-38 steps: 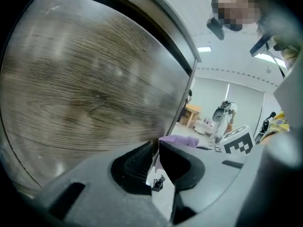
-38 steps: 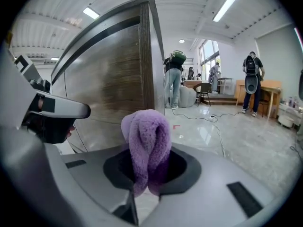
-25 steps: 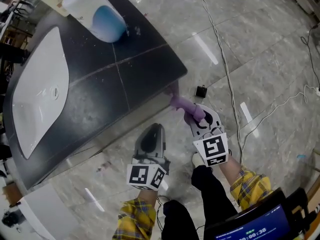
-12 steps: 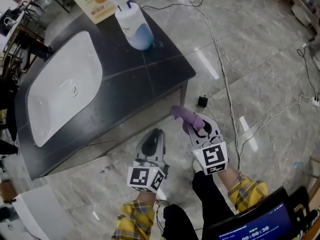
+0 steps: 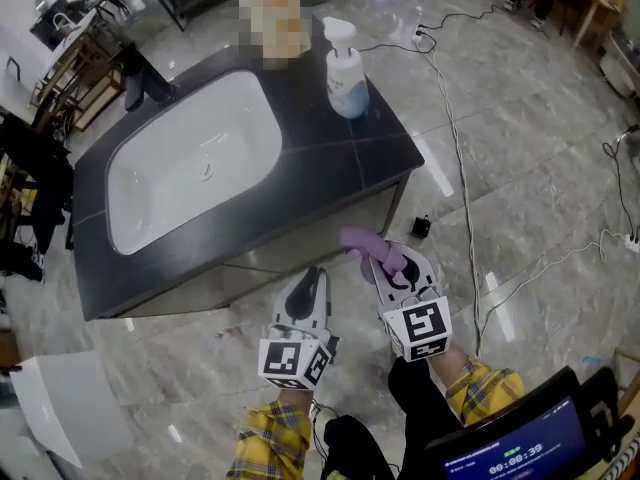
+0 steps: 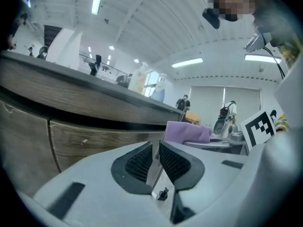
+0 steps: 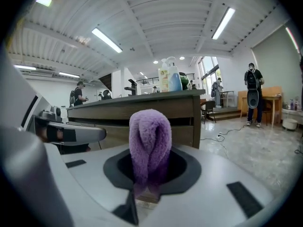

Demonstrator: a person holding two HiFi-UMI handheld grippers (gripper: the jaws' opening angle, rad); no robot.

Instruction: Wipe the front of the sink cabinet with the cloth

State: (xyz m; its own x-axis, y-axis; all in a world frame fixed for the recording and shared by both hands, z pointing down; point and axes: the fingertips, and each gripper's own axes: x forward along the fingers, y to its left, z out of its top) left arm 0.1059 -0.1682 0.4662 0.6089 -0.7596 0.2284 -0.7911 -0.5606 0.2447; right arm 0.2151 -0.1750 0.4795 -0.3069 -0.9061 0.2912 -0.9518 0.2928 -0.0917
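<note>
Pulled back from the wood-fronted sink cabinet (image 6: 85, 143) since a second ago. Folded purple terry cloth (image 5: 365, 240) now clear of its corner, clamped in right tool (image 5: 385, 258). Left tool (image 5: 312, 273) closed on nothing. Counted: two tools, one cloth, one white oval basin (image 5: 190, 158), one pump bottle of blue liquid (image 5: 345, 68) on dark stone tabletop (image 5: 330, 168).

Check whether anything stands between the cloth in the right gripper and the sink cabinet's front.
Nothing visible does. The purple cloth, clamped in the right gripper, faces the cabinet front across open air; the left gripper is off to one side.
</note>
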